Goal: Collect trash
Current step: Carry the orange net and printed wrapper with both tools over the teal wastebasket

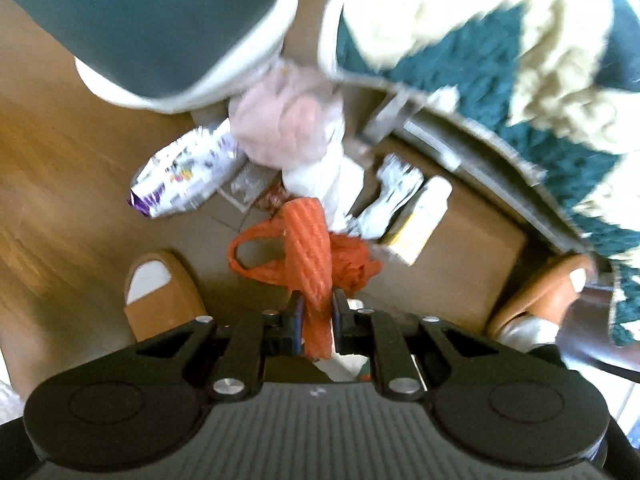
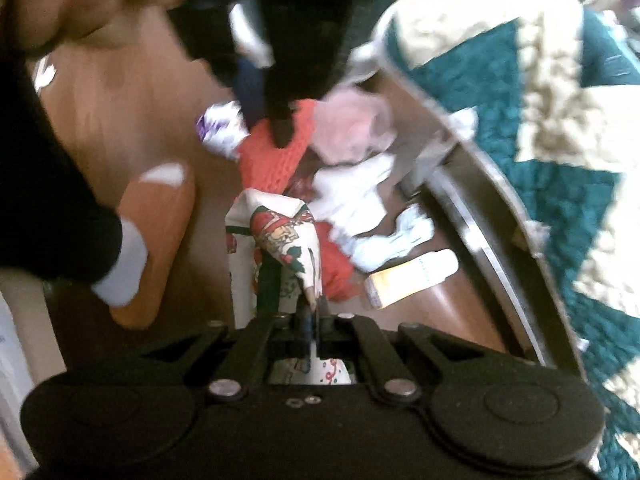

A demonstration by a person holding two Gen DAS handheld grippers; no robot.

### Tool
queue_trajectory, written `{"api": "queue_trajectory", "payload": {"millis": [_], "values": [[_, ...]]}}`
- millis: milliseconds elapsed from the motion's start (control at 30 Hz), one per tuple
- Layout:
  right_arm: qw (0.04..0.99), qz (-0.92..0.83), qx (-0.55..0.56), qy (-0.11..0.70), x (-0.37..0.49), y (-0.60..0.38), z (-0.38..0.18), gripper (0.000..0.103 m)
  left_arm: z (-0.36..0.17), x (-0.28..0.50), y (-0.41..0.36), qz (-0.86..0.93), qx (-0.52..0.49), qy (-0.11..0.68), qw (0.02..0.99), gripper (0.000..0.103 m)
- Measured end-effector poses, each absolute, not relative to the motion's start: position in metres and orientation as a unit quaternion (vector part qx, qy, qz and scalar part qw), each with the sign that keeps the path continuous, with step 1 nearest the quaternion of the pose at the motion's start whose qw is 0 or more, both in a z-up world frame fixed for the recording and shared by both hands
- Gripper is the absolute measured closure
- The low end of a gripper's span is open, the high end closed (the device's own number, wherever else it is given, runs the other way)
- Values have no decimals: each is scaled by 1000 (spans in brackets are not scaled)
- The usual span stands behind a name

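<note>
Left claw (image 1: 316,304) pinches a light, floppy orange net (image 1: 308,240), right claw (image 2: 314,308) pinches thin printed paper (image 2: 280,236); both crush easily.

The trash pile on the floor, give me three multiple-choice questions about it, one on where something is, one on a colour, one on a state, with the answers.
1. Where does the pile lie?
A. on the wood floor beside the rug
B. in a sink
C. on a shelf

2. What colour is the bag the left gripper holds?
A. blue
B. orange
C. black

3. How is the right gripper?
A. wide open, holding nothing
B. shut on a printed wrapper
C. shut on a bottle

Answers:
1 A: the wood floor shows under the litter, with the rug next to it.
2 B: the orange bag runs between the left gripper fingers.
3 B: the right gripper pinches the printed wrapper.
</note>
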State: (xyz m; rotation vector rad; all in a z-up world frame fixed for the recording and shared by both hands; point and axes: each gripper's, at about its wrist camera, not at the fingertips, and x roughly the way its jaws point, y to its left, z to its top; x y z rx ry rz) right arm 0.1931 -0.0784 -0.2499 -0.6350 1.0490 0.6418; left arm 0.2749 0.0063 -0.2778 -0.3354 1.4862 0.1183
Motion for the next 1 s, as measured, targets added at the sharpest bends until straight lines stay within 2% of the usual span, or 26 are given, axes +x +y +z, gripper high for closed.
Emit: {"api": "queue_trajectory", "payload": {"millis": [433,1000], "values": [[851,254,-266,375,172,-91,-126,102,-135,236,44,46,-155,533,831,89],[916,242,-202,247,198,-54,27,102,1,223,86,20,-144,398,906,89]]}}
